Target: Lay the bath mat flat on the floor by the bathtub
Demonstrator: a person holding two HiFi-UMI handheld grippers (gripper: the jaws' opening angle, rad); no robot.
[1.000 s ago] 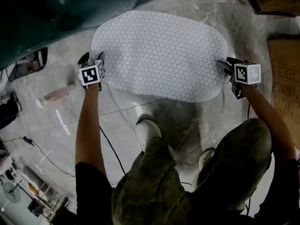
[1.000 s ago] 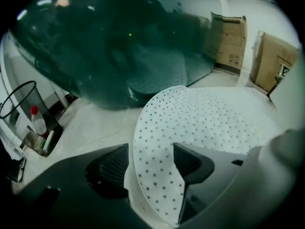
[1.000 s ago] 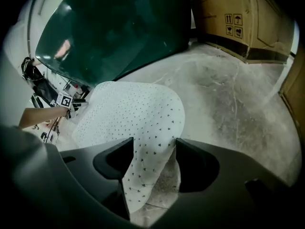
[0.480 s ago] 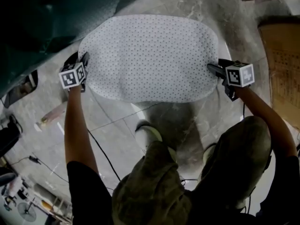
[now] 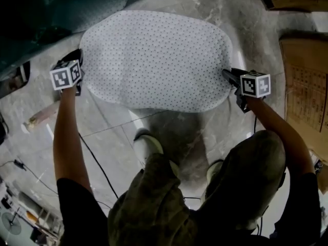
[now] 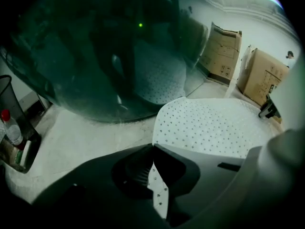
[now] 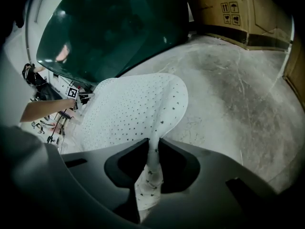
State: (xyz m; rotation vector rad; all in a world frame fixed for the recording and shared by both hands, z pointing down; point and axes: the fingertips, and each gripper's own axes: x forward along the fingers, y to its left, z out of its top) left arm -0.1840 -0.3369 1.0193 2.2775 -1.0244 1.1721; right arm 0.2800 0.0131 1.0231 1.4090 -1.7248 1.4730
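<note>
The white oval bath mat [image 5: 154, 55], dotted with small dark stars, is spread out over the marble floor beside the dark green bathtub [image 5: 36, 19]. My left gripper [image 5: 79, 65] is at the mat's left end. Its jaws have just been closing and now pinch the edge of the mat [image 6: 214, 123], as the left gripper [image 6: 152, 149] shows in its own view. My right gripper [image 5: 226, 76] is at the right end. Its jaws have also just been closing, and a fold of the mat [image 7: 128, 109] is squeezed between them at the right gripper [image 7: 153, 144].
Cardboard boxes [image 5: 302, 86] stand along the right; more boxes [image 6: 221, 51] are behind the mat. A bottle [image 5: 41, 116] and cables [image 5: 97, 163] lie on the floor at the left. The person's shoes [image 5: 148, 142] are just below the mat. A wire bin [image 6: 12, 128] stands by the tub.
Both grippers went from open beside the mat's ends to shut on its edges. The left gripper moved left and the mat shifted up and left in the head view.
</note>
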